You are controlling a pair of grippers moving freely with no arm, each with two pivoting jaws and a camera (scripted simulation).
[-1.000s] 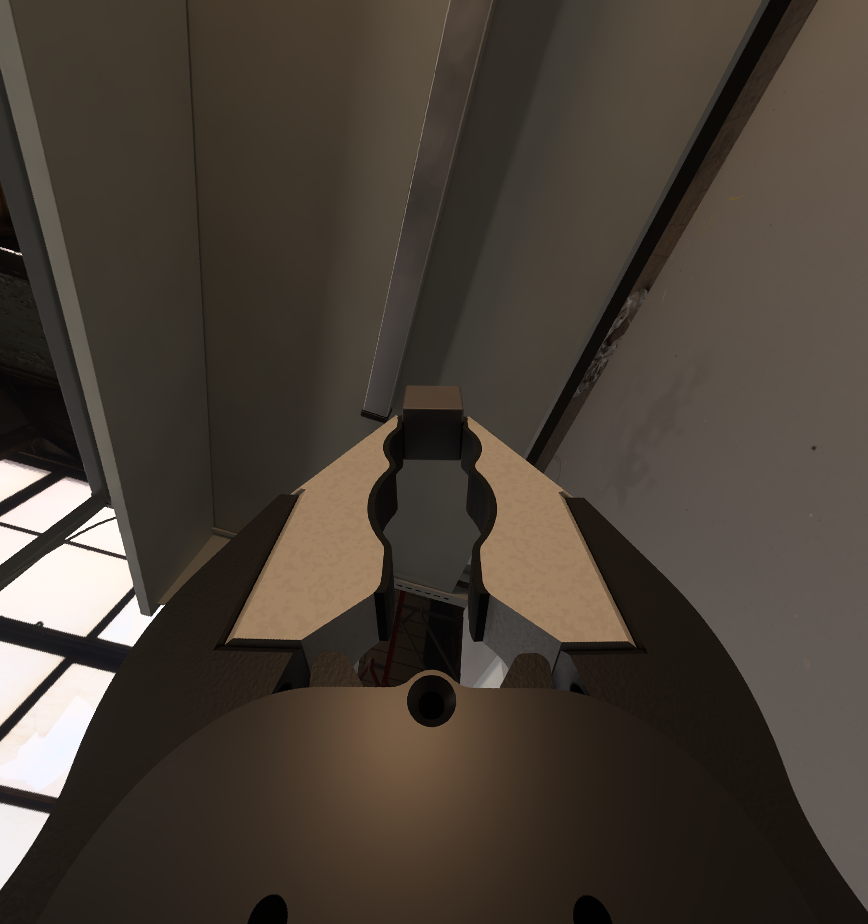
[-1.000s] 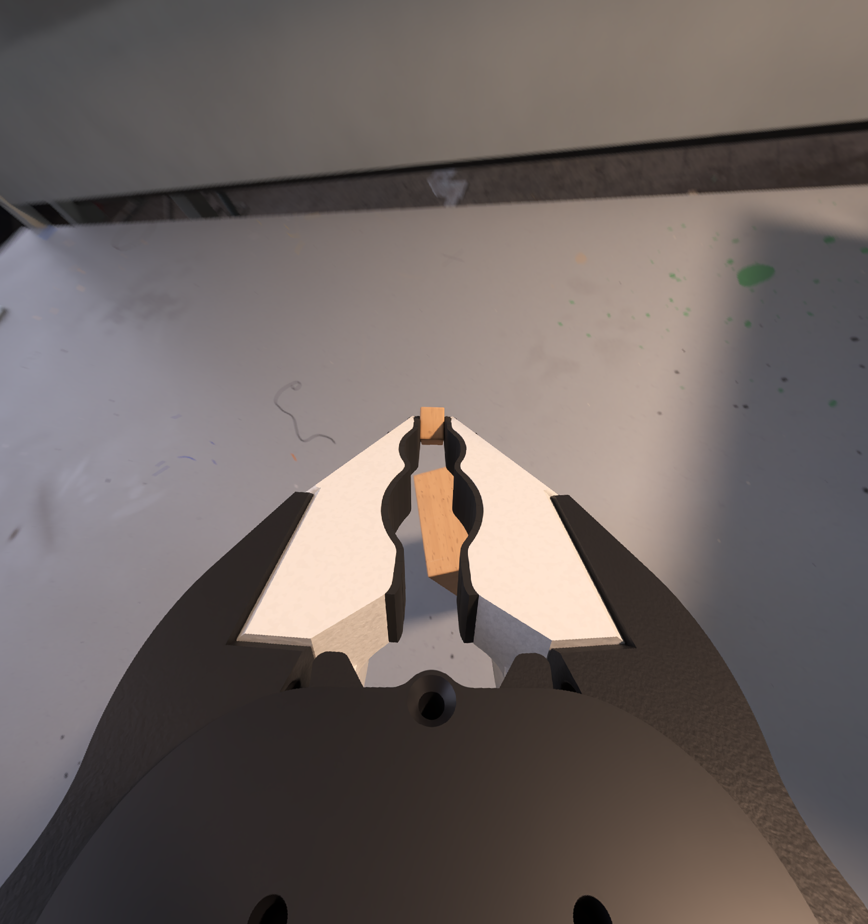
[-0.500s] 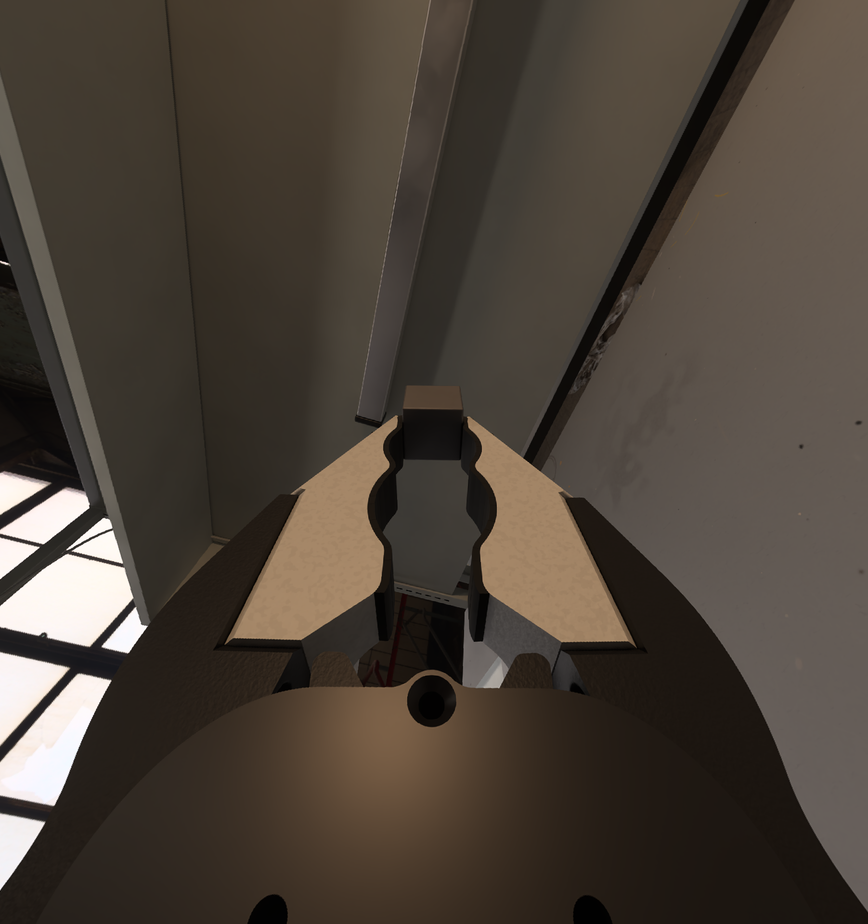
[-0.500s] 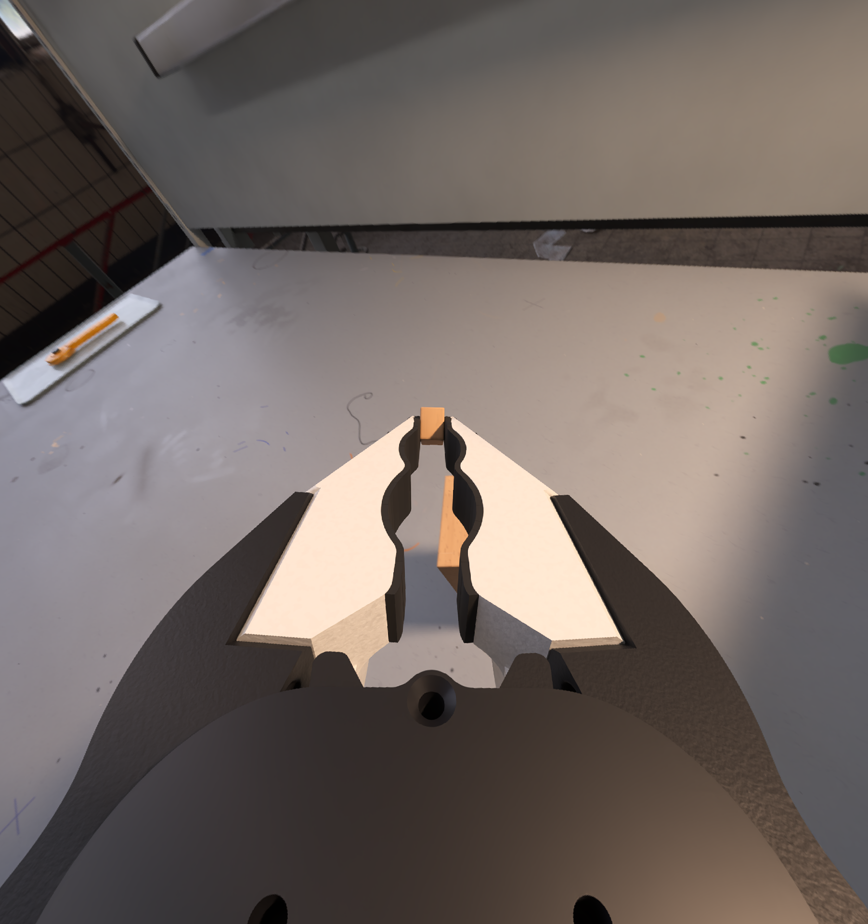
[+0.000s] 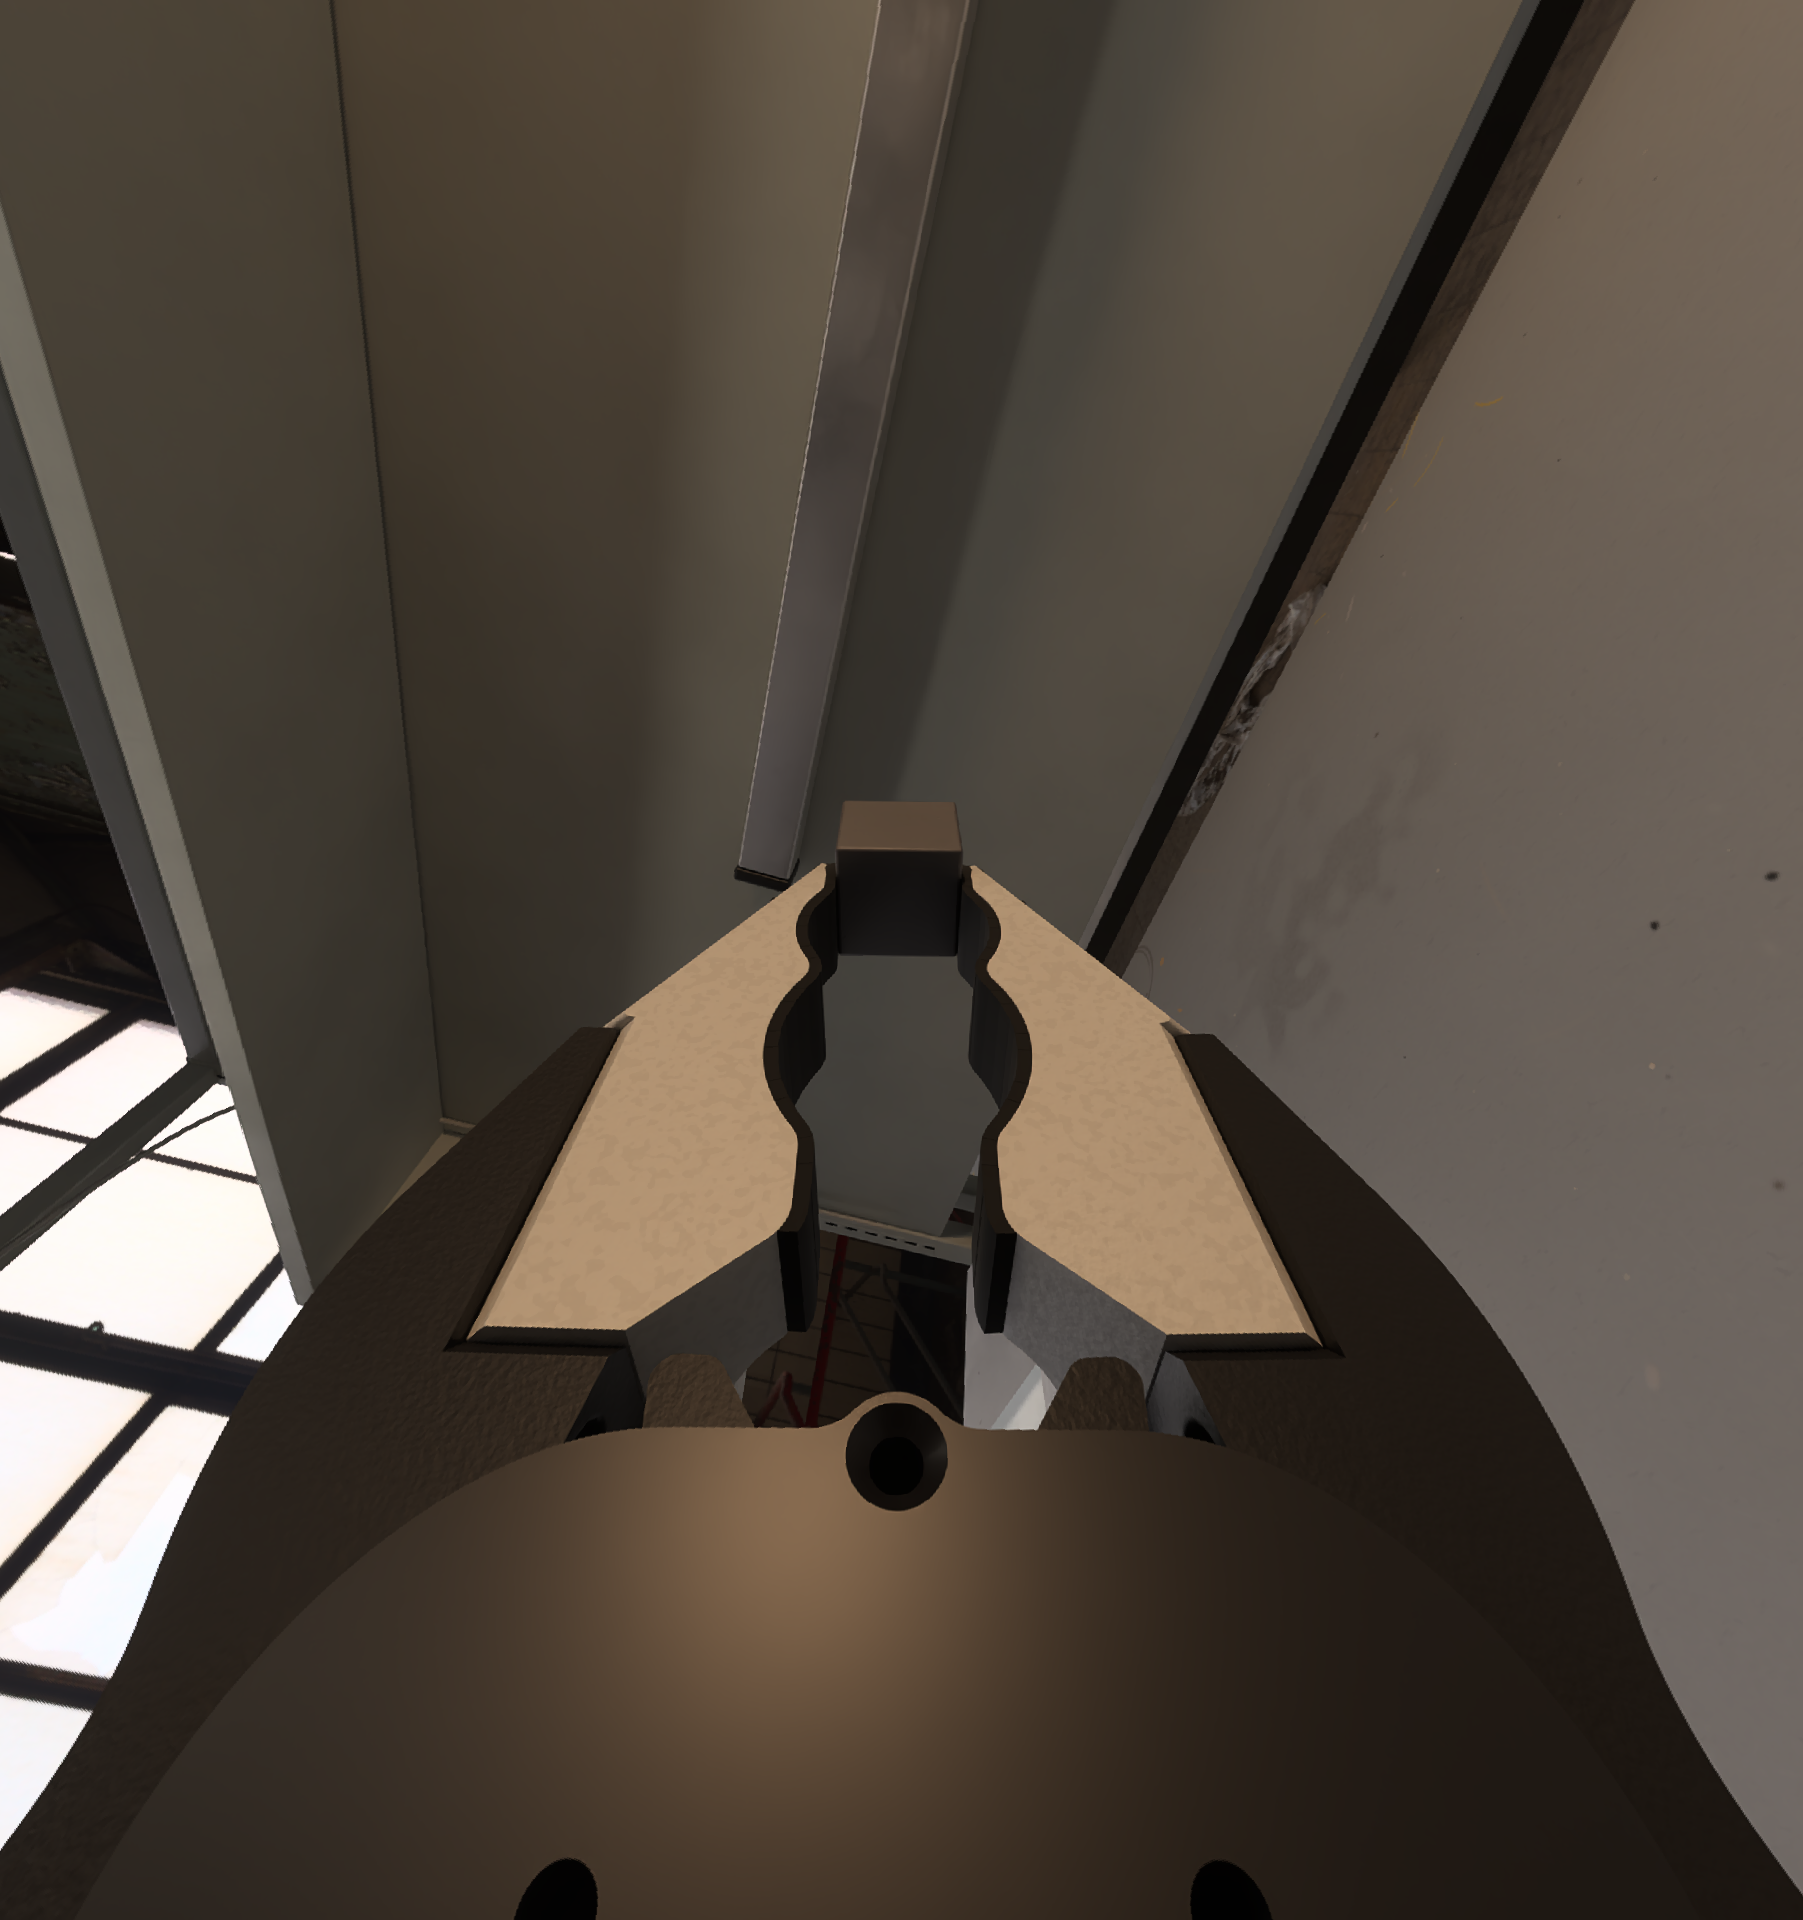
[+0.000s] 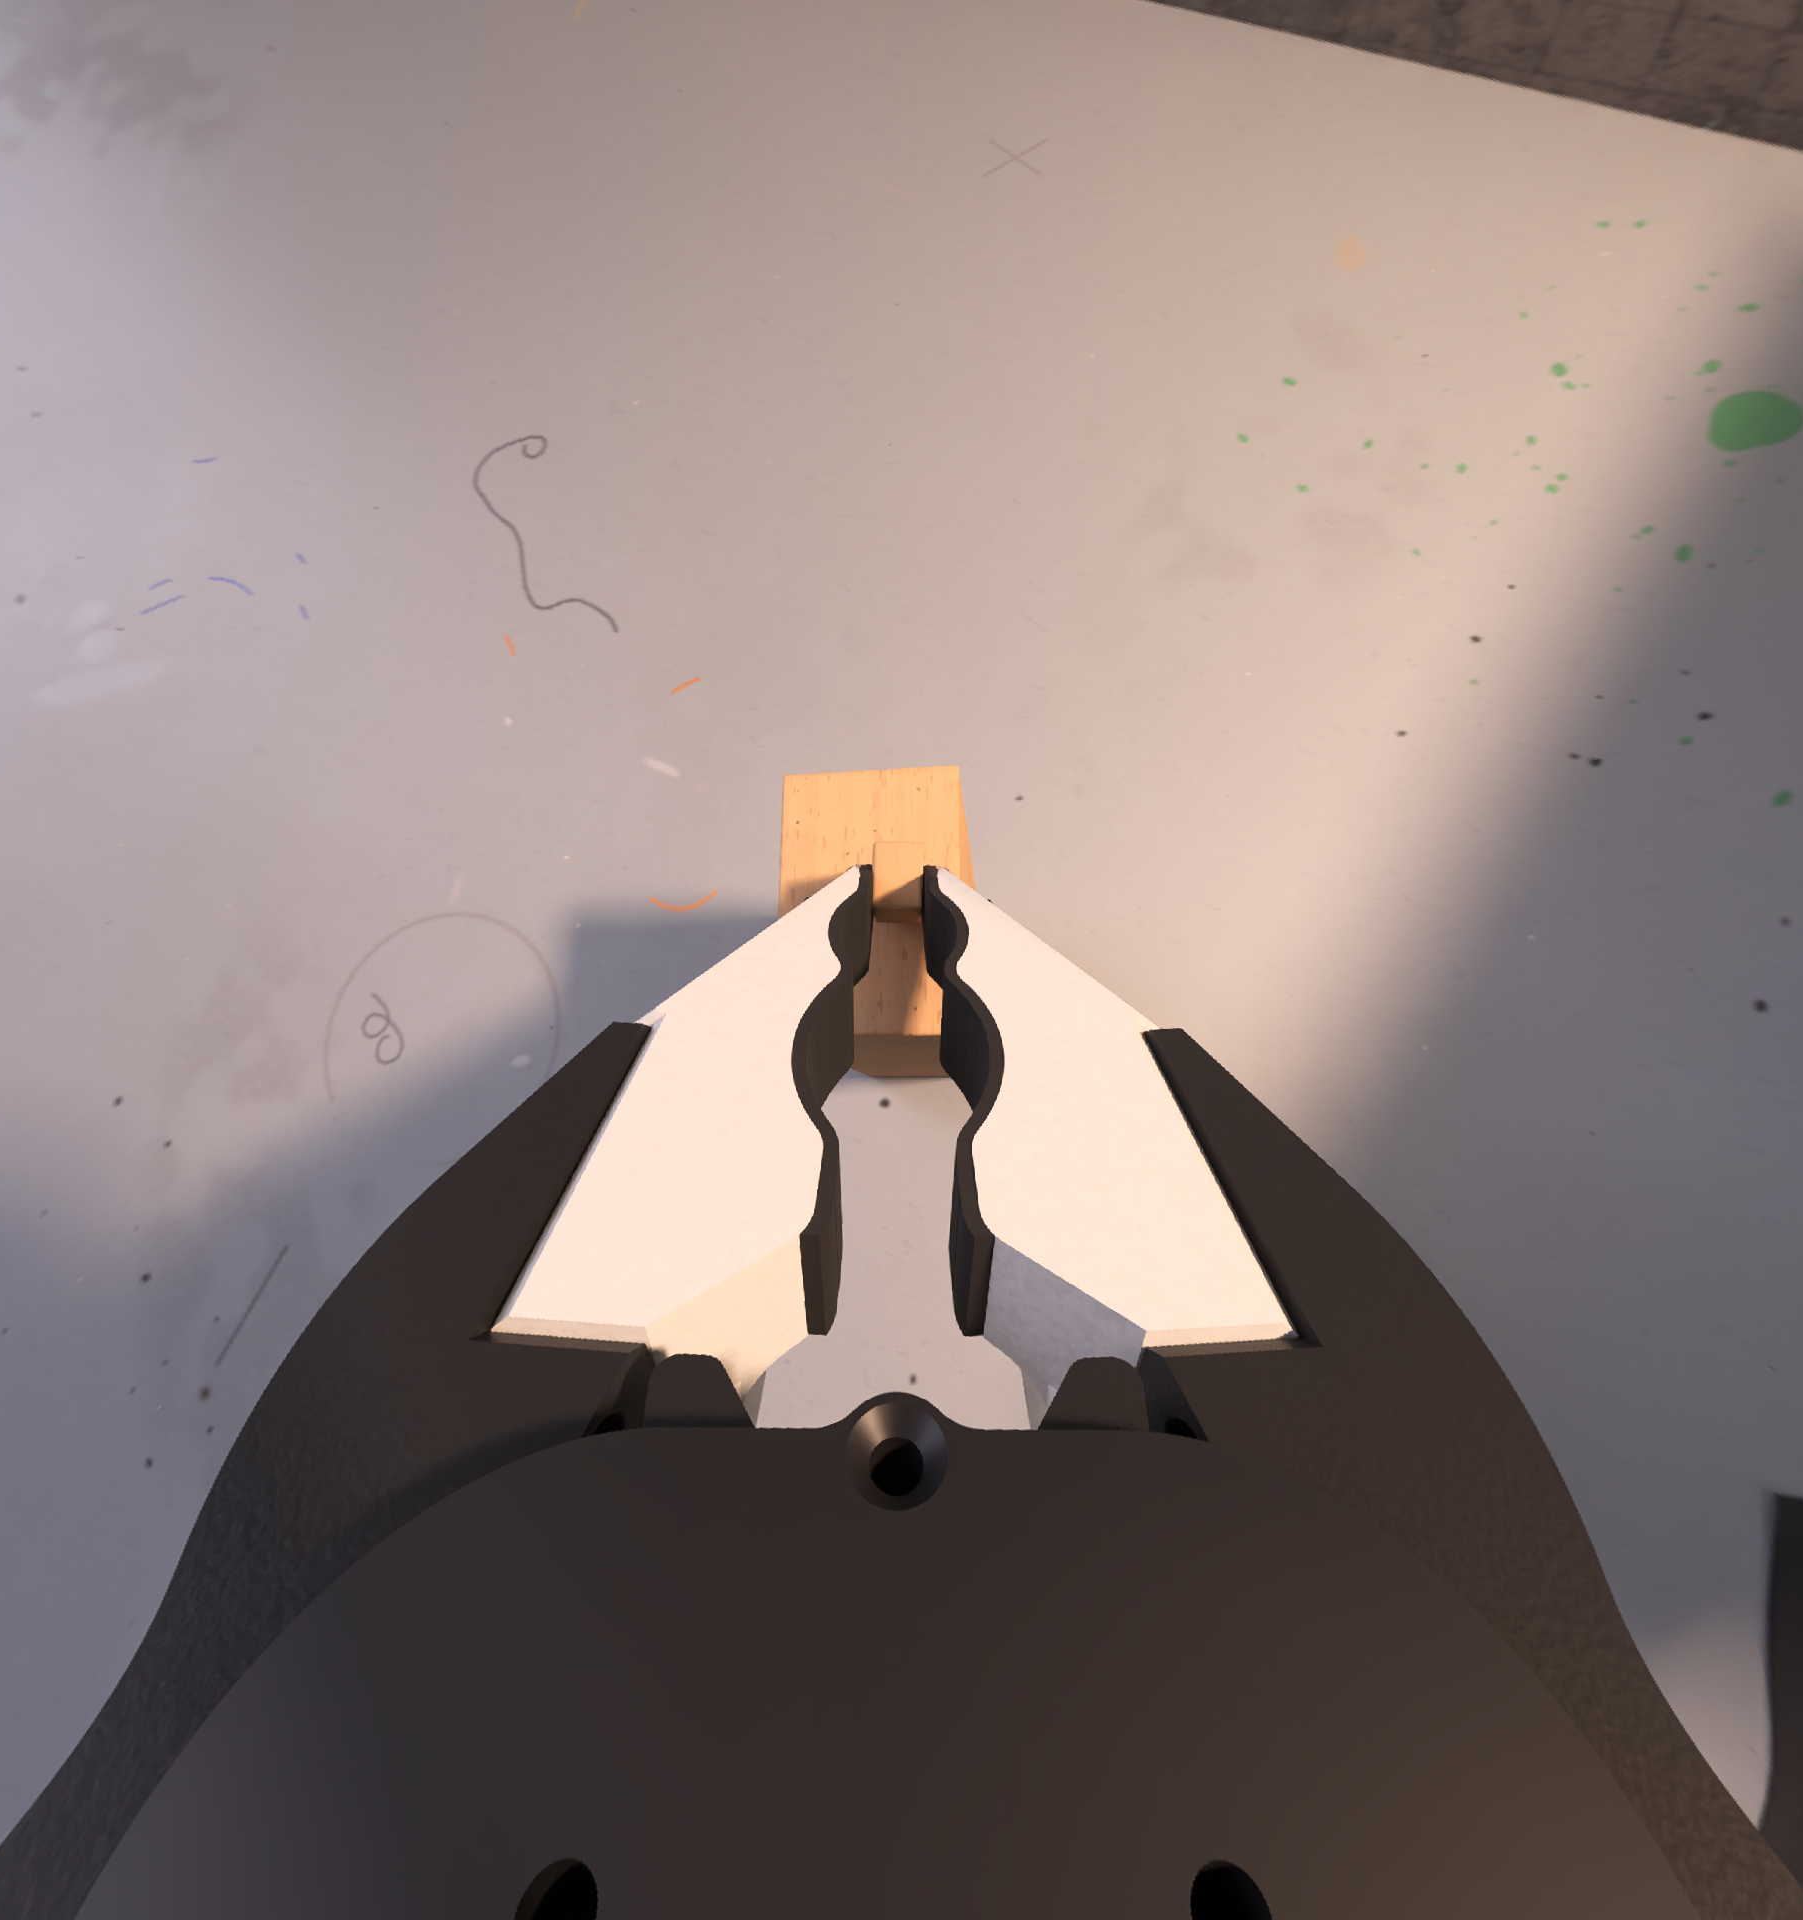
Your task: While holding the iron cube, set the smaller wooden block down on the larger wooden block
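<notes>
In the left wrist view my left gripper [image 5: 898, 883] is shut on the dark iron cube [image 5: 897, 894], held at the fingertips in the air and pointing at wall panels. In the right wrist view my right gripper [image 6: 897, 883] is shut on the smaller wooden block [image 6: 897, 868] and points steeply down at the table. The larger wooden block [image 6: 845, 821] lies on the grey table [image 6: 1188, 623] directly under the fingertips; more of it shows between the fingers. I cannot tell whether the two blocks touch.
The table bears green paint specks [image 6: 1754, 421] at the right, pencil scribbles [image 6: 523, 530] at the left, and a dark curved strip [image 6: 1801, 1662] at the lower right. Its far edge [image 6: 1603, 94] runs across the top right. A metal bar [image 5: 845, 436] and a bright window [image 5: 66, 1299] face the left gripper.
My right gripper has tipped down and come in over the larger block, which now sits under the held smaller block. The left gripper has hardly moved and keeps the cube.
</notes>
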